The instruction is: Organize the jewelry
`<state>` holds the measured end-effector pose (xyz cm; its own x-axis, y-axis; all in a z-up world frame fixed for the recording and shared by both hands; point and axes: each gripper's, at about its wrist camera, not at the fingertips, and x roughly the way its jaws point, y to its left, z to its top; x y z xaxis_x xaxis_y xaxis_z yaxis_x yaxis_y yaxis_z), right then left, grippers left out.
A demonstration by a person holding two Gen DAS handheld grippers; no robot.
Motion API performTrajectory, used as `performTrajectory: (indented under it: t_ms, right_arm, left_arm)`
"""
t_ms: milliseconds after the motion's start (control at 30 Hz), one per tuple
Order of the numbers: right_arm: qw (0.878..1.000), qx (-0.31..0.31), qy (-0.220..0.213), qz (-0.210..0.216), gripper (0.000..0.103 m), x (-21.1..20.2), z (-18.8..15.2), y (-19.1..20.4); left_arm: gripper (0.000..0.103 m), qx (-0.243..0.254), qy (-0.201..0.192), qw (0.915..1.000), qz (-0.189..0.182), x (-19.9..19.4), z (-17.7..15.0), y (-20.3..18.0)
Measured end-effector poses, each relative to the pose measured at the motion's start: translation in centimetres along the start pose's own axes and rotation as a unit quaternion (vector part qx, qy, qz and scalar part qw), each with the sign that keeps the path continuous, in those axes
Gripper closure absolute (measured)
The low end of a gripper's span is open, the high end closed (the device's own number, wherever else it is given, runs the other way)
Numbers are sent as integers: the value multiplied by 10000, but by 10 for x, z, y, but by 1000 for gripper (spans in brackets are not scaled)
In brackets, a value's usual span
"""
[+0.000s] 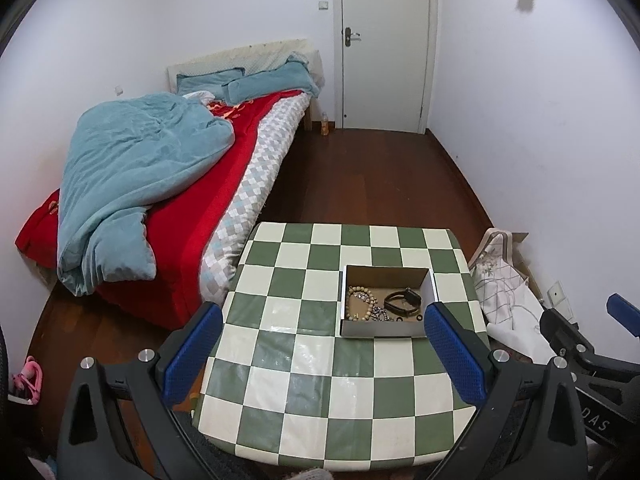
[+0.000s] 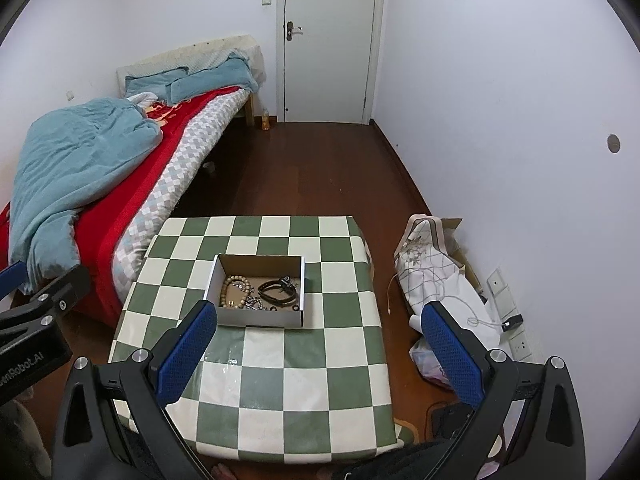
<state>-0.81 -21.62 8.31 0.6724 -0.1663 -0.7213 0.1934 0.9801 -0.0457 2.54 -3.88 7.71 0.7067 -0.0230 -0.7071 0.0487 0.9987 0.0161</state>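
A bedroom in a private home. Upper left: a bed [image 1: 208,168] with a red blanket [image 1: 192,216] and a rumpled blue duvet [image 1: 132,176]. Top centre: a white interior door [image 1: 386,44]. Dark wooden floor [image 1: 372,184]; plain white walls; a checkered table [image 1: 320,360] in the foreground.

Left gripper [image 2: 24,300] reads "Robot.AI".
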Motion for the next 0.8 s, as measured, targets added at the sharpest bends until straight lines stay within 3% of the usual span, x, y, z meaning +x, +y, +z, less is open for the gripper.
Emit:
performTrajectory:
  t_ms: [300,800]
  right_arm:
    - [9998,-38,180,-41,0,25,7,6]
    - [9996,-89,265,-13,0,35,10,11]
  left_arm:
    - [0,-11,253,9997,74,22,1,1]
    - [0,23,286,9995,105,27,4,3]
